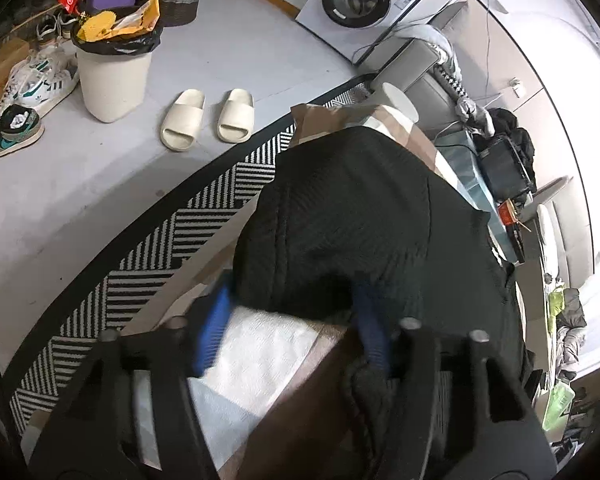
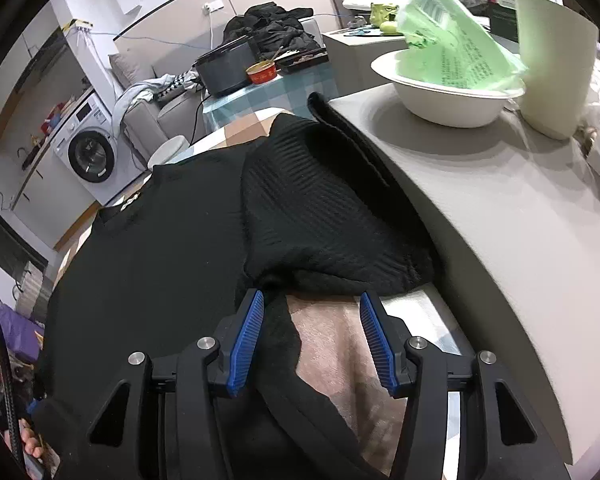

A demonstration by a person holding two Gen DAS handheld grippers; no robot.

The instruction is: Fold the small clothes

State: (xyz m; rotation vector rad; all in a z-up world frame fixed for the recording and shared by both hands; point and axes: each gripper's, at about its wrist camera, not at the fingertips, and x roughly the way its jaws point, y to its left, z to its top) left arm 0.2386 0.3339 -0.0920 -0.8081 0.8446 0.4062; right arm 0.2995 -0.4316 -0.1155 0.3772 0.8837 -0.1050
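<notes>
A black ribbed knit garment (image 1: 360, 216) lies spread on a checked brown-and-white cloth (image 1: 268, 352). My left gripper (image 1: 292, 304) is open, its blue pads (image 1: 212, 332) either side of the garment's near edge. In the right wrist view the same garment (image 2: 160, 248) lies flat with one part folded over (image 2: 320, 216). My right gripper (image 2: 312, 300) is open at the lower edge of that folded part, not holding it. The checked cloth (image 2: 340, 344) shows between its pads (image 2: 246, 340).
A striped rug (image 1: 160, 264), slippers (image 1: 208, 118), a full bin (image 1: 112, 68), shoes and a washing machine (image 1: 360, 0) lie to the left. A raised grey ledge (image 2: 480, 208) on the right carries a white bowl (image 2: 448, 100) with a green bag.
</notes>
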